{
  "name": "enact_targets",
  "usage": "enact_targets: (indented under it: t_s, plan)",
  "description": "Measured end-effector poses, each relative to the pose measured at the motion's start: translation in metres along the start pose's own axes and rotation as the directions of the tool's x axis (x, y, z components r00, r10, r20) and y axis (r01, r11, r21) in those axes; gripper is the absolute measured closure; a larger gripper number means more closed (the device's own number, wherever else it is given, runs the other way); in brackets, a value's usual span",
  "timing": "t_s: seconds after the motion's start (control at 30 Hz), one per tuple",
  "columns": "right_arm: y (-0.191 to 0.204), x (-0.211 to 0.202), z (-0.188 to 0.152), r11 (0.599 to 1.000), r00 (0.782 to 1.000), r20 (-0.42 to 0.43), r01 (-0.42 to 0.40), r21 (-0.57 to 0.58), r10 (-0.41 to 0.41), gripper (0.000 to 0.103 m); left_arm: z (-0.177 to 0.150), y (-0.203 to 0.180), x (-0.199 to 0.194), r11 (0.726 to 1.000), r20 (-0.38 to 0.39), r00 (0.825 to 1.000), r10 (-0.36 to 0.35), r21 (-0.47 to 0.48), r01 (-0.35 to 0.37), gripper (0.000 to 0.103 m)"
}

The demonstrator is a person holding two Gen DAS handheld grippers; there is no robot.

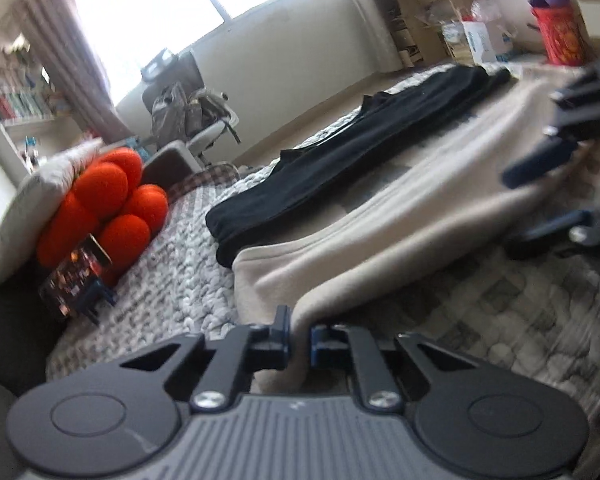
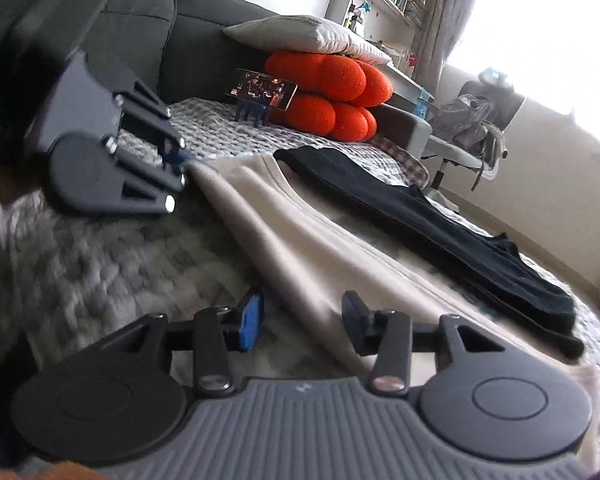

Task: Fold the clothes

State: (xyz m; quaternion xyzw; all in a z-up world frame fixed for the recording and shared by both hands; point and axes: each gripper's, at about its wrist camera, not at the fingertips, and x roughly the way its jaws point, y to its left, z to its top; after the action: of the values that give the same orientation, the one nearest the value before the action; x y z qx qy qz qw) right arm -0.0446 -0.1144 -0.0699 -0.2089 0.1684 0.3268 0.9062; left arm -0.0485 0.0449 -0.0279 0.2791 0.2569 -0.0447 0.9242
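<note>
Nearby, black garment (image 1: 364,148) lies beside beige garment (image 1: 400,216), orange cushion (image 1: 107,196) beyond.

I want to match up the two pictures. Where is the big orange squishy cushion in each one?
Left wrist view: the orange cushion sits at the left edge, below the middle, under a white pillow.
Right wrist view: the orange cushion sits above the middle, slightly right of centre, under the same white pillow.
Shared landmark: the phone on a blue stand just in front of the cushion.
</note>
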Motion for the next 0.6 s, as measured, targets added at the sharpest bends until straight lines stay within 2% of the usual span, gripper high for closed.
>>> enact_targets:
  t_s: [0.1,0.2,0.27,0.37,0.47,0.5,0.6]
  plan:
    - [-0.006,-0.008,-0.011,0.992,0.995,-0.017,0.1,-0.076,-0.102,0.057,0.003,0.009,0.0,0.999,-0.005,1.0,-0.018,-0.041,0.017,0.094]
    - [-0.01,-0.019,-0.034,0.936,0.965,-0.006,0.252,-0.244,-0.262,0.057,0.005,0.012,0.0,0.998,-0.004,1.0,-0.018,-0.054,0.018,0.094]
    - [-0.02,-0.031,-0.048,0.91,0.948,-0.011,0.304,-0.283,-0.319,0.057,0.005,0.012,-0.002,0.998,-0.003,1.0,-0.019,-0.058,0.018,0.094]
    - [-0.046,-0.05,-0.066,0.904,0.928,-0.042,0.351,-0.245,-0.371,0.058,0.004,0.011,0.0,0.998,-0.009,1.0,-0.02,-0.056,0.02,0.094]
    - [-0.063,-0.06,-0.076,0.884,0.907,-0.067,0.387,-0.262,-0.417,0.059,0.003,0.009,0.001,0.998,-0.012,1.0,-0.019,-0.053,0.019,0.094]
    - [-0.066,-0.062,-0.077,0.88,0.904,-0.072,0.39,-0.271,-0.422,0.059,0.003,0.009,0.001,0.998,-0.012,1.0,-0.019,-0.052,0.018,0.094]
    - [-0.067,-0.062,-0.08,0.881,0.916,-0.07,0.356,-0.313,-0.395,0.07,0.003,0.01,0.002,0.998,-0.016,1.0,-0.021,-0.055,0.02,0.094]
